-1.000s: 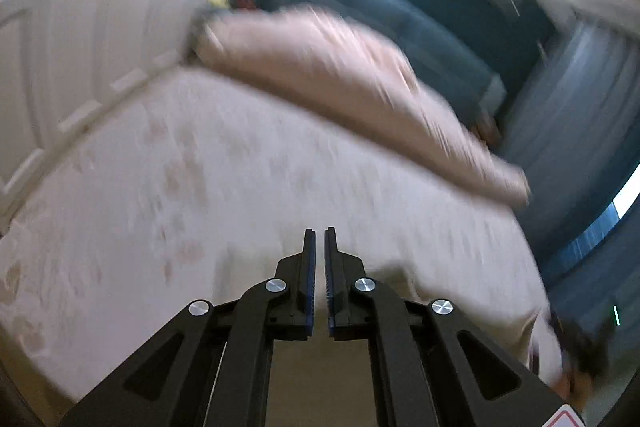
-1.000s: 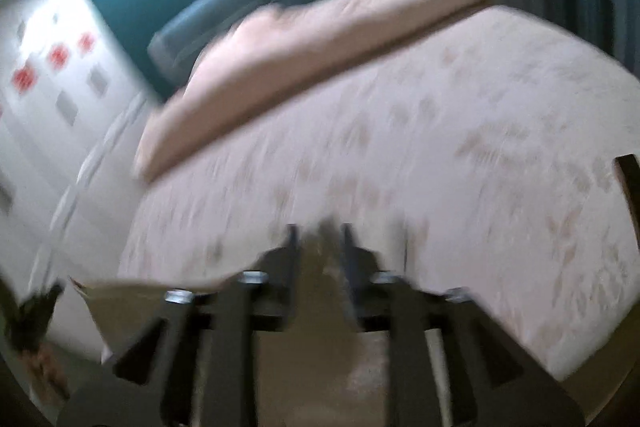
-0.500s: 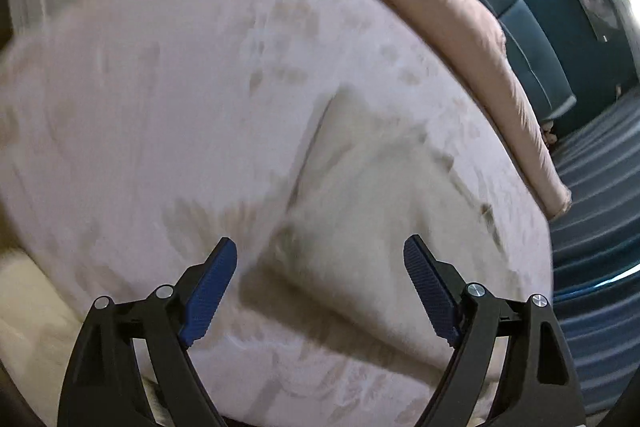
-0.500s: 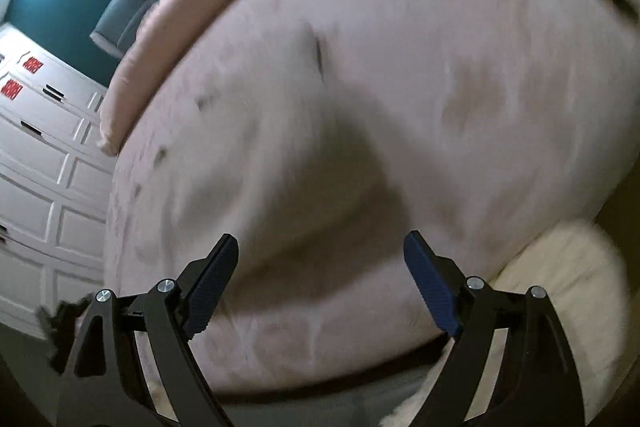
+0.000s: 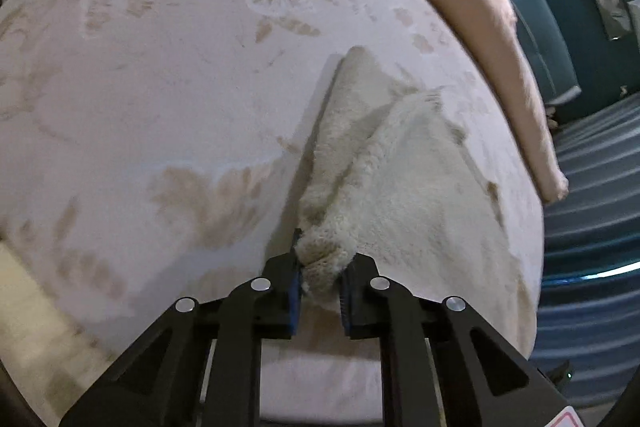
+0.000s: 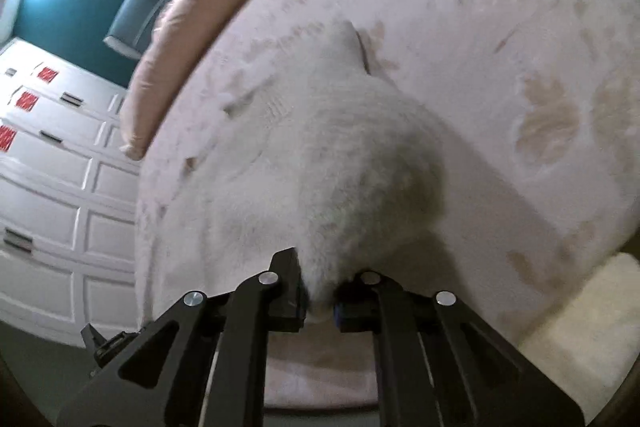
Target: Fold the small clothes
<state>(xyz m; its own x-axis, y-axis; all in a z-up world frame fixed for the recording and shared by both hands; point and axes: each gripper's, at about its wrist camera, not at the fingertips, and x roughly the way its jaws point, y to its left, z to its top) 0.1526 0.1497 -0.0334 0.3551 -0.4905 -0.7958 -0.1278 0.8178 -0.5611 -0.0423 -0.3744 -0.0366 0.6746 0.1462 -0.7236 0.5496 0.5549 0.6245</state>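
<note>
A fluffy cream garment (image 5: 400, 167) lies rumpled on the pale floral bedspread (image 5: 160, 67). In the left wrist view its near left edge is bunched between the blue pads of my left gripper (image 5: 320, 259), whose jaws are closing and press on the fabric. The right wrist view shows the same garment (image 6: 320, 155) as a raised, blurred mound. My right gripper (image 6: 320, 279) is shut on its near edge. The cloth hides the tips of both pairs of fingers.
A long pink rolled blanket (image 5: 480, 7) lies along the far side of the bed, with a teal padded headboard (image 5: 560, 27) behind it. White panelled wardrobe doors (image 6: 48, 167) stand to the left of the bed. A cream rug (image 6: 580, 327) lies by the bed's near edge.
Both grippers came down toward the bed, spread wide over the garment half a second ago, and have now closed on its near edge.
</note>
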